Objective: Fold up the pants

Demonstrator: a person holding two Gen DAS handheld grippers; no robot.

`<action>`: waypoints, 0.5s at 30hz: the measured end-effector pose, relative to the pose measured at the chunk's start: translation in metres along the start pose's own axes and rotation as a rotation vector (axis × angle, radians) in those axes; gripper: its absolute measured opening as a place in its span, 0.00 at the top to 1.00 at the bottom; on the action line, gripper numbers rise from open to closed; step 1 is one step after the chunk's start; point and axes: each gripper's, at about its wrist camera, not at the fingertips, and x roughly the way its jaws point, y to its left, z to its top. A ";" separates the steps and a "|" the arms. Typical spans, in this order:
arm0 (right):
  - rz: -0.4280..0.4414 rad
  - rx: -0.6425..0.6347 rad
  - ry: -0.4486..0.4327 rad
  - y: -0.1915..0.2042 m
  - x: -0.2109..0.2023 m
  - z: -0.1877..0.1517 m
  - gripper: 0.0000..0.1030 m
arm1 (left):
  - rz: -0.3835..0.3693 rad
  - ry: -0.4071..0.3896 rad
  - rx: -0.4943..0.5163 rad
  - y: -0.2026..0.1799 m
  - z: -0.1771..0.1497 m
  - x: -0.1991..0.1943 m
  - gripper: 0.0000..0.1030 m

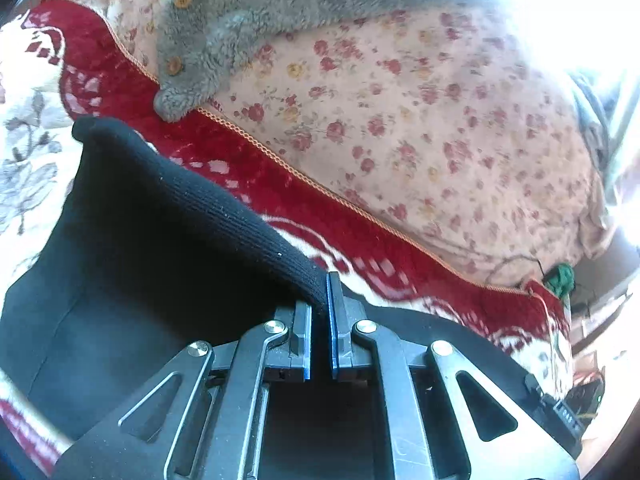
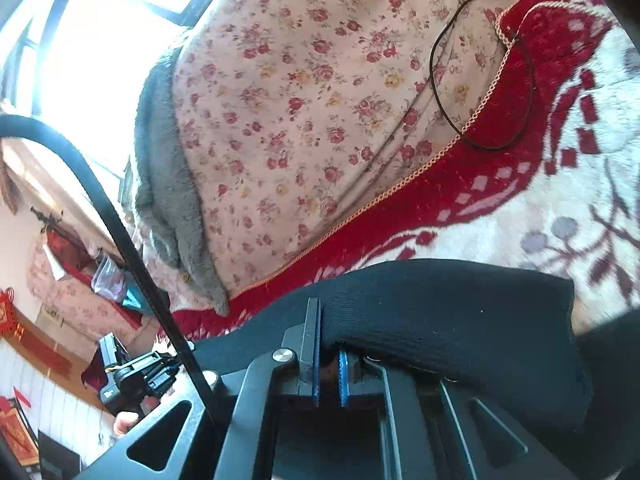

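The black knit pants [image 1: 152,232] hang from my left gripper [image 1: 320,304], which is shut on their ribbed edge and holds it above the red and white blanket [image 1: 224,152]. In the right wrist view my right gripper [image 2: 330,344] is shut on another part of the ribbed edge of the pants [image 2: 440,320]. The cloth drapes over the right finger and hides its tip. Both held edges are lifted off the blanket.
A pink floral quilt [image 1: 420,112] lies beyond the blanket, with a grey fleece garment [image 1: 248,12] with buttons on it. A thin black cable [image 2: 480,80] loops over quilt and blanket. A black strap [image 2: 120,232] crosses the left. Bright window [image 2: 100,40] behind.
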 end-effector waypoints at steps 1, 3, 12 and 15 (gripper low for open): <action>0.003 -0.010 0.007 0.001 -0.008 -0.005 0.94 | 0.004 -0.002 0.019 0.000 -0.009 -0.010 0.95; 0.003 -0.023 0.026 0.002 -0.021 -0.018 0.95 | 0.005 -0.004 0.036 0.003 -0.025 -0.024 0.95; -0.085 0.119 0.093 -0.061 -0.031 -0.087 0.84 | 0.128 0.087 0.033 0.042 -0.104 -0.009 0.95; -0.004 0.250 0.034 -0.086 -0.040 -0.087 0.82 | 0.134 0.063 0.049 0.039 -0.108 -0.012 0.95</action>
